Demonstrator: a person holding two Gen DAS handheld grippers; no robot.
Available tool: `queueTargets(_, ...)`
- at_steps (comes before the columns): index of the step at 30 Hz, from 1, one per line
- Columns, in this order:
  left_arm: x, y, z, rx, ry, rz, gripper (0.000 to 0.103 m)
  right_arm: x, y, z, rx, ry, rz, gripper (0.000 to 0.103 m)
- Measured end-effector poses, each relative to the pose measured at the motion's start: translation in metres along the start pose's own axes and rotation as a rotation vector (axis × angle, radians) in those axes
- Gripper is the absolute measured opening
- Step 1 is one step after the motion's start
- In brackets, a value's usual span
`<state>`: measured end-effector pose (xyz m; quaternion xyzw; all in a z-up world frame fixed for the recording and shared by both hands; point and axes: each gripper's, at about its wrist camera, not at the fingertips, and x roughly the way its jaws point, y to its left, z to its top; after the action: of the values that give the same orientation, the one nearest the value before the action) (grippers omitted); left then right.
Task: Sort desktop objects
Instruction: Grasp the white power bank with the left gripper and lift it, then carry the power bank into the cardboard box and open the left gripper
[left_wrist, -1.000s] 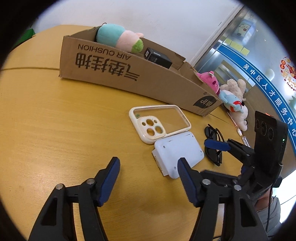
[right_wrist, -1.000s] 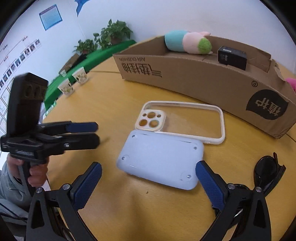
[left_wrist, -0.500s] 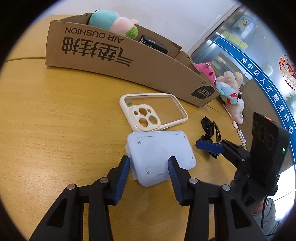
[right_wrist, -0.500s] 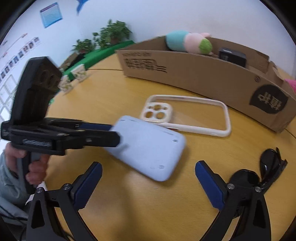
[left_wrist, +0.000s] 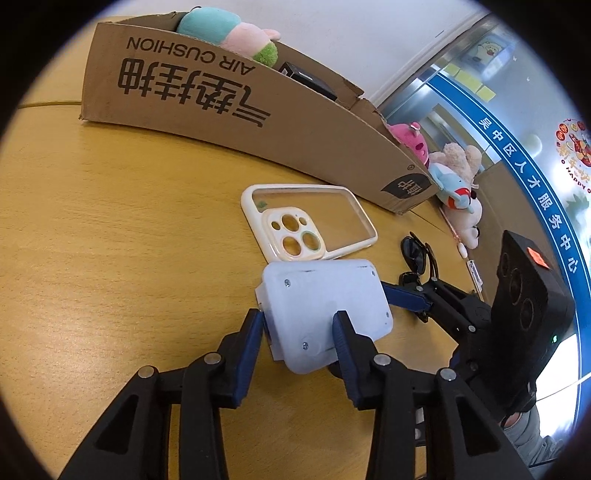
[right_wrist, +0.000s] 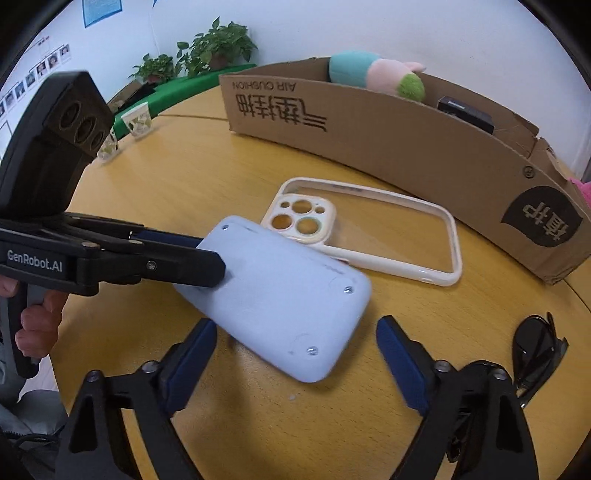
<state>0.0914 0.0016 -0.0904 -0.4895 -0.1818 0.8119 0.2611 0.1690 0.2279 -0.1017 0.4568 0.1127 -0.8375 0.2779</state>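
round wooden table (left_wrist: 110, 229), cardboard box (left_wrist: 258, 122) at the far side with a plush toy (left_wrist: 236, 33) inside. left gripper (left_wrist: 299, 332) clamped on one end of the pale flat case (left_wrist: 325, 306), which looks tilted up off the table. right gripper (right_wrist: 291, 343) straddles the case's other end, jaws closing, pads not touching it. phone cover (right_wrist: 369, 236) and sunglasses (right_wrist: 535, 343) lie loose nearby. step in hand: two-handed pickup. next: right pads need contact, then carry it to the box.
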Motion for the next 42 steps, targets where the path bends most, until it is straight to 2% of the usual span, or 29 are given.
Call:
queueTargets(2, -0.003, 0.000, 0.000, 0.013, -0.002, 0.014, 0.038, 0.000, 0.007, -0.005, -0.047, 0.003, -0.050, 0.078)
queueTargets(7, -0.014, -0.007, -0.002, 0.072, -0.017, 0.042, 0.038, -0.003, 0.015, -0.006, -0.032, -0.016, -0.061, 0.075)
queueTargets(11, -0.034, -0.015, 0.005, 0.093, -0.066, 0.026, 0.038, -0.019, 0.024, -0.002, -0.023, -0.063, -0.063, 0.075)
queueTargets(14, -0.053, -0.029, 0.021, 0.142, -0.128, 0.024, 0.038, -0.034, 0.027, 0.012, -0.033, -0.114, -0.097, 0.075)
queueTargets(21, -0.118, -0.082, 0.090, 0.304, -0.313, -0.005, 0.038, -0.105, 0.021, 0.076, -0.057, -0.322, -0.204, 0.075)
queueTargets(25, -0.160, -0.127, 0.126, 0.457, -0.451, 0.015, 0.038, -0.155, 0.024, 0.117, -0.091, -0.463, -0.281, 0.076)
queueTargets(30, -0.184, -0.159, 0.171, 0.556, -0.536, 0.025, 0.038, -0.202, 0.012, 0.162, -0.094, -0.592, -0.332, 0.076)
queueTargets(36, -0.191, -0.163, 0.215, 0.581, -0.584, 0.046, 0.038, -0.217, -0.006, 0.209, -0.086, -0.649, -0.324, 0.076)
queueTargets(42, -0.180, -0.144, 0.259, 0.557, -0.562, 0.098, 0.038, -0.190, -0.030, 0.260, -0.061, -0.634, -0.251, 0.076)
